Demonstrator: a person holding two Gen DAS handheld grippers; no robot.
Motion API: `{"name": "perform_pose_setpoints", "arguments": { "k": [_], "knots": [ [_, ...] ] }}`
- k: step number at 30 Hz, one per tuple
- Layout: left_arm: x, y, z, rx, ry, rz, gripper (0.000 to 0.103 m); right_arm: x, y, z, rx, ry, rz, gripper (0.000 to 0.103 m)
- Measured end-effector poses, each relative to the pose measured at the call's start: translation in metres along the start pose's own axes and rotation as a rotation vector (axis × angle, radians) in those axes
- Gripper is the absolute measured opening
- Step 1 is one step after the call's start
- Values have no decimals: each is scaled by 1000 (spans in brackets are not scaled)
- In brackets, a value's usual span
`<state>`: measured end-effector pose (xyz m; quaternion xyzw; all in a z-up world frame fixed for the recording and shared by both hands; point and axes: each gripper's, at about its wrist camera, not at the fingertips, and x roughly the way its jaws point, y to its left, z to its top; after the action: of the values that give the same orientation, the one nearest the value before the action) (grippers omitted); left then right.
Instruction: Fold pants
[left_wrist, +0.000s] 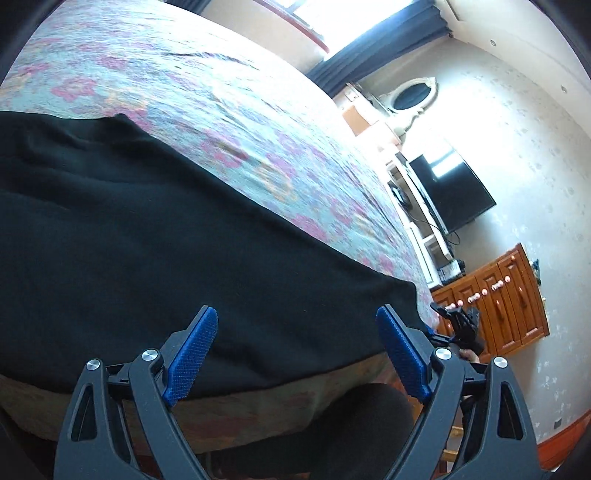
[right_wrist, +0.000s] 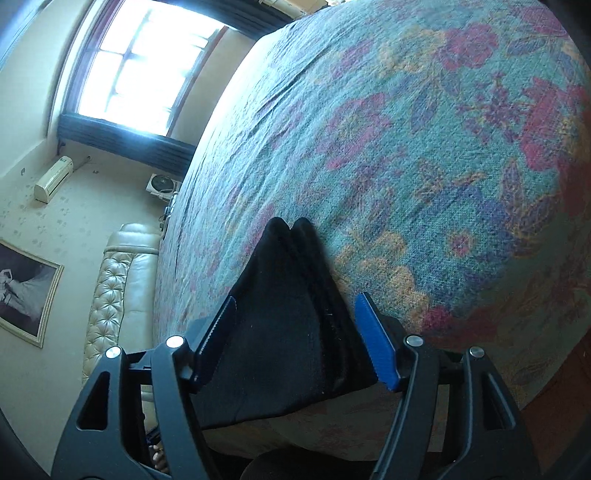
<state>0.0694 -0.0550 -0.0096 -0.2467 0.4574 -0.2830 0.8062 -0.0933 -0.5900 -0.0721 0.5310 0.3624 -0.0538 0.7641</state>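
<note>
Black pants (left_wrist: 129, 236) lie flat on a bed with a floral teal and pink cover (left_wrist: 207, 92). My left gripper (left_wrist: 297, 325) is open, its blue pads (left_wrist: 192, 354) over the near edge of the pants. In the right wrist view the pants (right_wrist: 288, 325) show as a narrow dark strip running away over the bed cover (right_wrist: 424, 147), ending in two rounded tips. My right gripper (right_wrist: 295, 325) is open with the fabric between its fingers (right_wrist: 376, 343), not pinched. The right gripper also shows at the pants' far corner in the left wrist view (left_wrist: 458, 325).
The bed edge runs under both grippers. A wooden dresser (left_wrist: 495, 299), a dark TV (left_wrist: 450, 192) and a white shelf stand beyond the bed. A padded cream headboard (right_wrist: 118, 280), a window (right_wrist: 147, 70) and a framed picture (right_wrist: 26, 291) show in the right wrist view.
</note>
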Motion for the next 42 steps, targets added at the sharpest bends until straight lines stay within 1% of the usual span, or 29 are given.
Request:
{"name": "perform_pose_setpoints", "arguments": {
  "k": [2,6,7,8,9,10,11,12,14,17,19,22,24,28,30,33,37,42],
  "knots": [
    [-8,22,9,-10,-11,40,86,9,-3,0,-17,43,-25,67],
    [-26,60,19,-26,-46,113,86,13,-5,1,-17,86,31,66],
    [-31,67,21,-30,-53,126,86,15,-5,1,-22,108,41,61],
    [-35,74,23,-36,-58,145,86,17,-1,0,-38,125,31,57],
    [-40,82,24,-47,-67,164,86,18,0,0,-52,135,16,55],
    [-44,88,24,-60,-74,174,86,18,1,0,-54,144,10,45],
    [-47,96,24,-74,-78,175,86,19,0,2,-50,157,4,25],
    [-50,101,25,-85,-79,173,86,21,-2,2,-48,176,1,23],
    [-56,106,26,-88,-85,173,86,25,4,1,-76,193,-24,22],
    [-59,106,27,-66,-97,200,86,22,20,1,-132,185,-81,20],
    [-63,110,32,-58,-105,206,86,19,34,-1,-179,169,-138,19],
    [-67,116,36,-60,-108,209,86,14,52,-2,-213,130,-224,17],
    [-67,120,36,-77,-112,210,86,8,65,-3,-219,97,-246,16],
    [-68,127,35,-86,-108,195,86,-7,93,-7,-246,53,-240,16],
    [-71,129,36,-77,-105,197,86,-14,115,-9,-273,40,-224,15],
    [-70,129,37,-81,-98,194,86,-24,144,-11,-312,22,-224,15],
    [-70,130,39,-96,-91,186,86,-24,188,-16,-368,18,-228,15],
    [-66,131,40,-65,-70,198,86,-18,241,-39,-453,22,-191,15]
  ]
}}
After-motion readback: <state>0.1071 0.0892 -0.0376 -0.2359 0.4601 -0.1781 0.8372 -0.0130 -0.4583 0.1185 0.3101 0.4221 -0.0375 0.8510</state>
